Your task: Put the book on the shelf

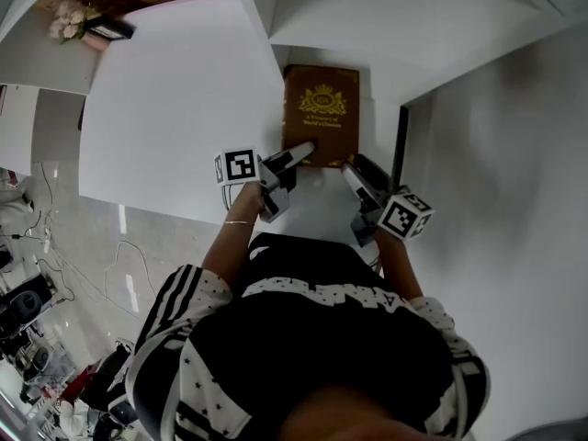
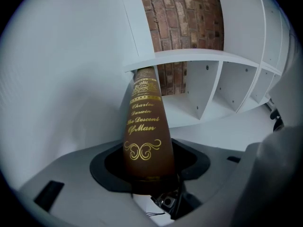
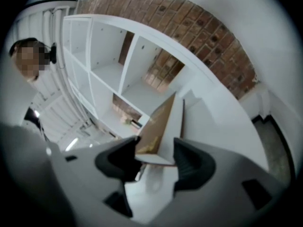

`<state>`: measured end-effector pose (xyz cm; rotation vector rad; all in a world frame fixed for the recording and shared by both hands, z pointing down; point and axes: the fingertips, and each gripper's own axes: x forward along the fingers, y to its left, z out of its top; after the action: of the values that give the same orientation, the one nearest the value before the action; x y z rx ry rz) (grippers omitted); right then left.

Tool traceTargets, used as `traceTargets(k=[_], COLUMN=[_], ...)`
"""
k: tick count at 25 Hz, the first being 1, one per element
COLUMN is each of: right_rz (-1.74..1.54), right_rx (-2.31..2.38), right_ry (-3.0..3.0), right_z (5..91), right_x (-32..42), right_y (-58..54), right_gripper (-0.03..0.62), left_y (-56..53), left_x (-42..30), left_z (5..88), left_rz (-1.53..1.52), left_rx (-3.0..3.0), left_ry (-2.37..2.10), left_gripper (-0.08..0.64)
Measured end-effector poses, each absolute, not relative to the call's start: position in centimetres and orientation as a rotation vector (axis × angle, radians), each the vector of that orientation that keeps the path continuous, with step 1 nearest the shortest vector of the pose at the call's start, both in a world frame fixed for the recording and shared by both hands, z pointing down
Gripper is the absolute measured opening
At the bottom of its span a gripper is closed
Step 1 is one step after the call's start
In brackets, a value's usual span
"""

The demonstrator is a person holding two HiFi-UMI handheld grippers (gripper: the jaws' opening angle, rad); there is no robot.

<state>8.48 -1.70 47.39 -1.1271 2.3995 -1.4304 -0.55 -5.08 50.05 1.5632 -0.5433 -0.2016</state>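
Closest to the head camera is the person's black top with white stripes (image 1: 312, 356), and just past it both arms reach out to the near end of the book (image 1: 320, 115). It's a brown hardback with gold print, cover facing up in the head view. Its far end pokes in under a white board of the shelf (image 1: 367, 26), with brick wall (image 2: 175, 27) showing behind. So it's right at the mouth of a compartment, looks like partway in. Can't really tell if it's resting on anything yet. The two-handed hold makes sense: one gripper on each near corner probably keeps a heavy book level and straight while it gets fed into the slot. The left gripper (image 1: 296, 154) is clamped on the near left corner, and its own view shows the gold-lettered spine pinched between the jaws, which are only as far apart as the book is thick. The right gripper (image 1: 354, 175) is closed on the near right corner, with one pad against the cover and the other against the pale page block. Next bit is likely just pushing it deeper before letting go.
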Motion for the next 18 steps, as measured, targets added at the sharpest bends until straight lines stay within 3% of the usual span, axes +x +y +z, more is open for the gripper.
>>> traceTargets(k=[10, 18], right_rz=[-1.367, -1.314], right_rx=[-1.231, -1.272], right_ry=[2.514, 2.438], right_z=[46.6, 48.5], right_x=[7.6, 7.6], right_y=[-0.5, -7.2], right_gripper=[0.23, 0.204], left_y=[-4.8, -11.7], left_x=[-1.0, -1.3], left_z=[49.9, 50.9], left_rz=[-0.26, -0.369], left_rx=[1.474, 1.474], left_ry=[-0.544, -0.582], left_gripper=[0.261, 0.259])
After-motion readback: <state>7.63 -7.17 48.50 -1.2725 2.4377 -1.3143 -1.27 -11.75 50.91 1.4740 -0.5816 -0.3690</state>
